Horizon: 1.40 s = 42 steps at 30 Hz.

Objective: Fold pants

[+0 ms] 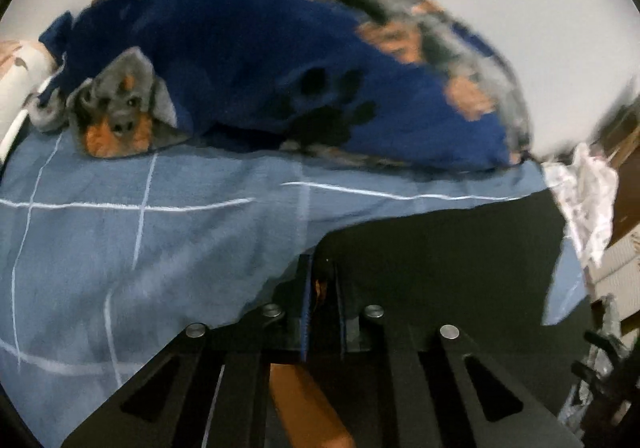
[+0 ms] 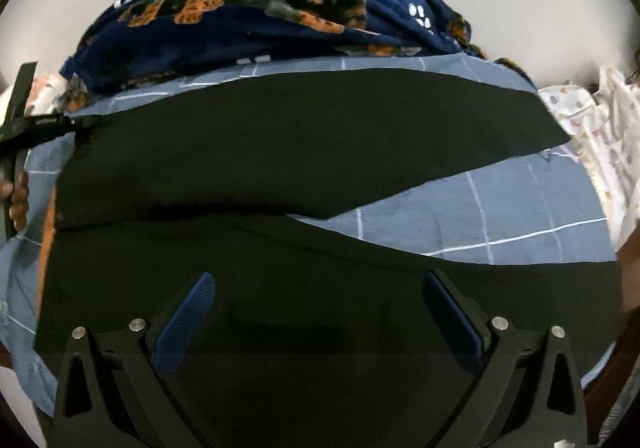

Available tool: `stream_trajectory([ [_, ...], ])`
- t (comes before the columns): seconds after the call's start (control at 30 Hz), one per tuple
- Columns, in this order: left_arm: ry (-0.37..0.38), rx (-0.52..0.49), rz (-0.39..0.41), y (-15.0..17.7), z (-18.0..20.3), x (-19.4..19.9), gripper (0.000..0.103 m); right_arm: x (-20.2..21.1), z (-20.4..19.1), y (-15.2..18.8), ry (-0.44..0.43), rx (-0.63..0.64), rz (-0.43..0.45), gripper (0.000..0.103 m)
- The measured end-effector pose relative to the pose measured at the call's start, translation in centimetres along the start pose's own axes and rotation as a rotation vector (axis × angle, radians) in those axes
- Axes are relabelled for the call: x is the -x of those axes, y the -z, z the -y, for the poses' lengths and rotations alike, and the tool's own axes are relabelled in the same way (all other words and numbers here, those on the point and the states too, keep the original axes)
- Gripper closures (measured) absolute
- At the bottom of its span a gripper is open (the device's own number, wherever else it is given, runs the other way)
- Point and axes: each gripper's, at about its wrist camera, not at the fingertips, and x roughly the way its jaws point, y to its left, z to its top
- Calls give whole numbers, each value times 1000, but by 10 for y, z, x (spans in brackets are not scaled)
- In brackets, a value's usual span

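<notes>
Black pants point(image 2: 280, 135) lie flat on a blue checked bedsheet point(image 2: 500, 207), the two legs spreading apart towards the right. My right gripper point(image 2: 320, 288) hangs open over the nearer leg, its blue pads point(image 2: 192, 312) wide apart with only flat cloth below them. In the right wrist view my left gripper point(image 2: 76, 122) sits at the pants' far left corner. In the left wrist view the left gripper point(image 1: 322, 268) has its fingers pressed together on the edge of the pants point(image 1: 440, 268), where black cloth meets the sheet point(image 1: 120, 248).
A navy blanket with dog prints point(image 1: 240, 55) is heaped along the far side of the bed point(image 2: 280, 15). A white patterned cloth point(image 2: 592, 135) lies at the right edge. A hand point(image 2: 18, 199) holds the left gripper's handle. A pale wall rises behind.
</notes>
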Motion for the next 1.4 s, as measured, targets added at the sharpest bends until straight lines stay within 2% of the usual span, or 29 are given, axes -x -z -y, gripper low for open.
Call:
stream_trajectory([
  [0.17, 72, -94, 137, 33, 60, 68, 93, 4, 20, -31, -234, -102, 36, 0],
  [0.2, 89, -114, 157, 44, 73, 81, 93, 5, 31, -41, -319, -158, 56, 0],
  [0.27, 123, -136, 182, 61, 94, 101, 93, 3, 51, -57, -447, -257, 82, 0],
  [0.3, 135, -143, 186, 70, 102, 109, 93, -2, 61, -65, -485, -310, 80, 0],
  [0.4, 149, -151, 178, 92, 120, 121, 93, -28, 93, -89, -614, -480, 26, 0],
  [0.67, 206, -25, 108, 137, 121, 126, 92, -101, 131, -120, -726, -708, -82, 0],
  [0.77, 204, -10, 94, 144, 122, 126, 92, -111, 124, -136, -737, -689, -85, 3],
  [0.83, 201, -6, 88, 147, 123, 126, 92, -117, 119, -146, -719, -676, -92, 10],
  [0.87, 198, -4, 86, 148, 123, 126, 92, -120, 118, -149, -725, -670, -93, 22],
  [0.9, 193, -6, 85, 148, 123, 127, 92, -123, 114, -154, -721, -654, -103, 44],
  [0.93, 187, -7, 83, 148, 123, 127, 91, -124, 111, -156, -705, -639, -119, 56],
  [0.97, 184, -3, 77, 149, 122, 127, 91, -127, 109, -157, -695, -632, -135, 75],
  [1.0, 182, 0, 71, 149, 122, 126, 91, -128, 110, -155, -699, -632, -143, 87],
  [1.03, 176, 0, 67, 149, 121, 126, 91, -129, 109, -153, -714, -632, -147, 93],
  [1.2, 151, 15, 56, 153, 110, 132, 91, -88, 115, -121, -722, -587, -78, 96],
  [1.33, 145, 35, 14, 162, 97, 136, 90, -39, 121, -62, -694, -549, -40, 96],
  [1.4, 139, 26, -21, 171, 95, 134, 89, -26, 121, -36, -698, -561, -39, 99],
])
